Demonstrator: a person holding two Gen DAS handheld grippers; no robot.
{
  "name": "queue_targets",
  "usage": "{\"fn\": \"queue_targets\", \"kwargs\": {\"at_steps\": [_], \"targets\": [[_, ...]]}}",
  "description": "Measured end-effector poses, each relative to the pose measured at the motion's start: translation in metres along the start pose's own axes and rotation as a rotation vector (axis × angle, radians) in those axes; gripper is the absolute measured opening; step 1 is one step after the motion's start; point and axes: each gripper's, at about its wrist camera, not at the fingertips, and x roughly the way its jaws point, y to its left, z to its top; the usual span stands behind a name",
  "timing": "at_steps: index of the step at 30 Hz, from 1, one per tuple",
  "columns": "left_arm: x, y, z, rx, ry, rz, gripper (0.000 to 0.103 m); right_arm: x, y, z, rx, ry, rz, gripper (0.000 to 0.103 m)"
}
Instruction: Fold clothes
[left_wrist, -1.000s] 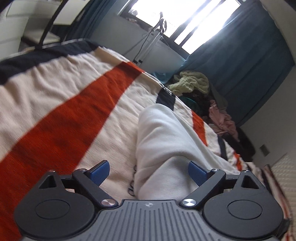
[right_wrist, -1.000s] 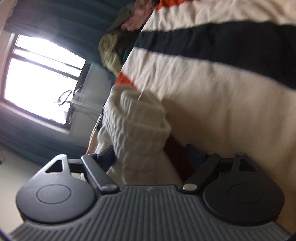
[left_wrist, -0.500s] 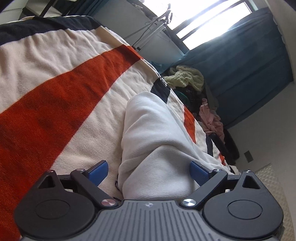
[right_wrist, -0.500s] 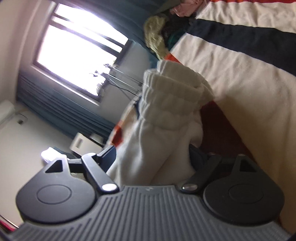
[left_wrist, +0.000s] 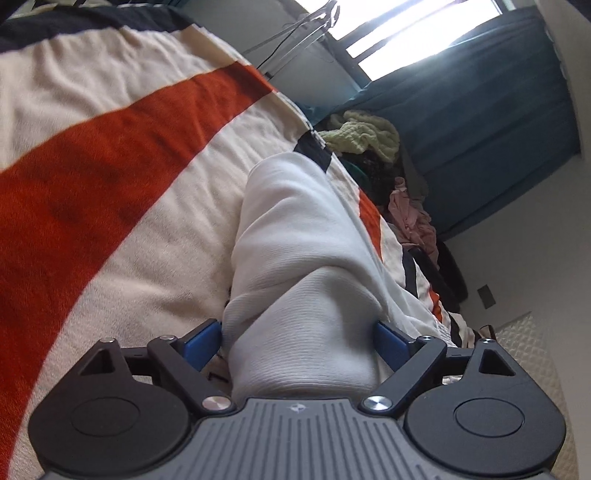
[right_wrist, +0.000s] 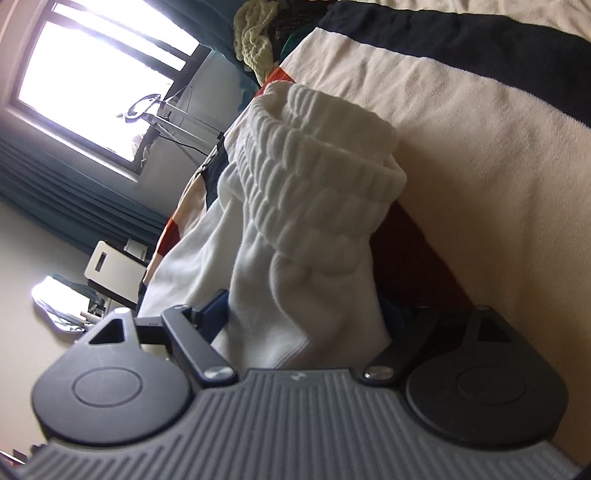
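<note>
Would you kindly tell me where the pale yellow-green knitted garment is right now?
The pale yellow-green knitted garment tops the clothes pile beyond the striped blanket's far edge, below the window, upper centre in both wrist views.

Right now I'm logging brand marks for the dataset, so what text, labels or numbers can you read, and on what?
None can be read.
White garment: dark print at its lower left edge, mostly hidden, illegible.
Left gripper body: small round emblem, no letters.
Right gripper body: same emblem, no letters.
White appliance: dark panel, too small.

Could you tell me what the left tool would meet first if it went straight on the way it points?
The white garment already bunched between the left tool fingers; beyond it, probably the striped blanket, though depth is unclear.
</note>
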Motion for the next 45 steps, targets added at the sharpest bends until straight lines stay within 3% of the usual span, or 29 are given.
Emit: {"fn": "queue_targets", "kwargs": {"at_steps": [15, 20, 25, 31, 39, 45], "targets": [[0.016, 0.02, 0.002, -0.087, 0.016, 0.001, 0.067, 0.003, -0.004, 0.0, 0.019, 0.007, 0.015, 0.085], [0.016, 0.023, 0.003, -0.087, 0.011, -0.013, 0.063, -0.002, 0.003, -0.001, 0.012, -0.026, 0.017, 0.068], [0.008, 0.018, -0.001, -0.054, -0.007, -0.034, 0.051, -0.011, 0.01, 0.002, 0.006, -0.072, 0.033, 0.044], [-0.008, 0.007, 0.0, -0.071, -0.055, -0.109, 0.04, -0.03, 0.031, 0.019, -0.028, -0.148, 0.136, 0.034], [-0.008, -0.04, 0.022, -0.103, -0.128, -0.222, 0.033, -0.054, 0.053, 0.056, -0.071, -0.264, 0.259, 0.033], [0.053, -0.119, 0.049, -0.031, -0.13, -0.248, 0.032, -0.072, 0.051, 0.107, -0.066, -0.398, 0.307, 0.033]]}}
